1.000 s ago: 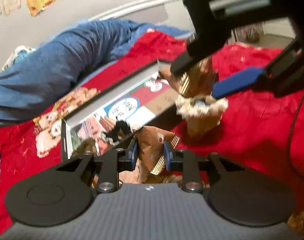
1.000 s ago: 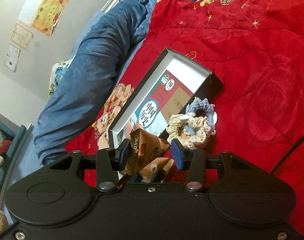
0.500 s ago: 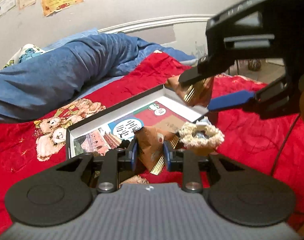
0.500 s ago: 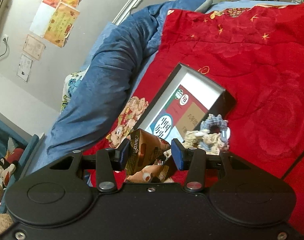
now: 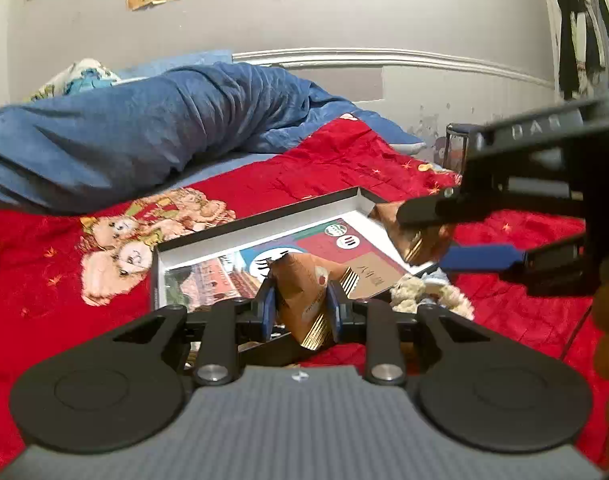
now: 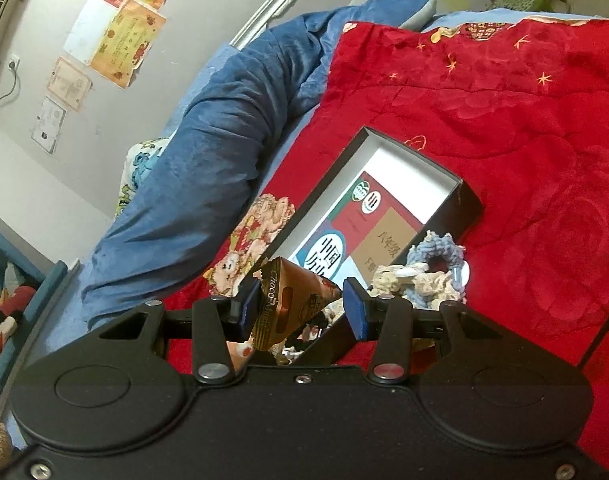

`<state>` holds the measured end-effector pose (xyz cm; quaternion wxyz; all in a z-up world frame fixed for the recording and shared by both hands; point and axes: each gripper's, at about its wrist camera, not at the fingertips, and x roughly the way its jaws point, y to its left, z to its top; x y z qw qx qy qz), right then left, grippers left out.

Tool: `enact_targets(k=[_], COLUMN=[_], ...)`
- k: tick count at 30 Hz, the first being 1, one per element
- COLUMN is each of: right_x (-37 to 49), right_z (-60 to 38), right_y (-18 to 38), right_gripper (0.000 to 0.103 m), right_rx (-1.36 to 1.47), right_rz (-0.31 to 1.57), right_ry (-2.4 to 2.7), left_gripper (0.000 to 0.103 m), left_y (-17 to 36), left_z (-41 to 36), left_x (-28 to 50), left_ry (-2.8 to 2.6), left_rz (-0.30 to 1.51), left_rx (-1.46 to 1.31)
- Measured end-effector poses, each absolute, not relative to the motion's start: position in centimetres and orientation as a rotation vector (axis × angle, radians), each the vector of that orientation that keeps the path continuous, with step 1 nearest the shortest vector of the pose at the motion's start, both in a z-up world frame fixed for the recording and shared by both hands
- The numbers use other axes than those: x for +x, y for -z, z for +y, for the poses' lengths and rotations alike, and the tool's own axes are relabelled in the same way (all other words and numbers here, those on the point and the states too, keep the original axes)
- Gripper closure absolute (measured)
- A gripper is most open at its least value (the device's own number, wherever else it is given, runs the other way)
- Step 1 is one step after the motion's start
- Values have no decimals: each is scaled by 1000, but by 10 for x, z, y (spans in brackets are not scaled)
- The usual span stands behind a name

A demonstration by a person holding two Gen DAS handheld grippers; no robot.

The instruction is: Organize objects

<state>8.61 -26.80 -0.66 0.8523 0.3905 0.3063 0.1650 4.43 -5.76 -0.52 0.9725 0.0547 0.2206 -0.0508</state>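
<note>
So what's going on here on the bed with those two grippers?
A person is tidying things on a red blanket using two handheld grippers. The left gripper is shut on a brown snack packet, and the right gripper holds a similar Choco packet. Both hover near an open box that holds a book. A crocheted yarn piece sits at the box's near edge.

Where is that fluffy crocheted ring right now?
In the right wrist view the crocheted ring lies on the red blanket, right of centre, against the near corner of the open box.
</note>
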Motion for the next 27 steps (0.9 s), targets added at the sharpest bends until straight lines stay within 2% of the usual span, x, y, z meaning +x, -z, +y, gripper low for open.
enact_targets(k=[7,16,22,27], right_x=[88,38,46,82], right_z=[-263,-259,-257,-260], right_y=[-3,-36,-63,-62], right_gripper=[60,60,60,60], right_rx=[779,624,528,561], right_rz=[623,557,524,585], right_ry=[-370,-430,-430,-444], left_gripper=[72,72,72,72], left_y=[-13,-36,-47,-50], left_z=[-50,-2,1,0], left_x=[39,-10,9,40], left_ry=[115,43,56,87], left_rz=[394,358,314,332], left_rx=[38,-88,-82,-122])
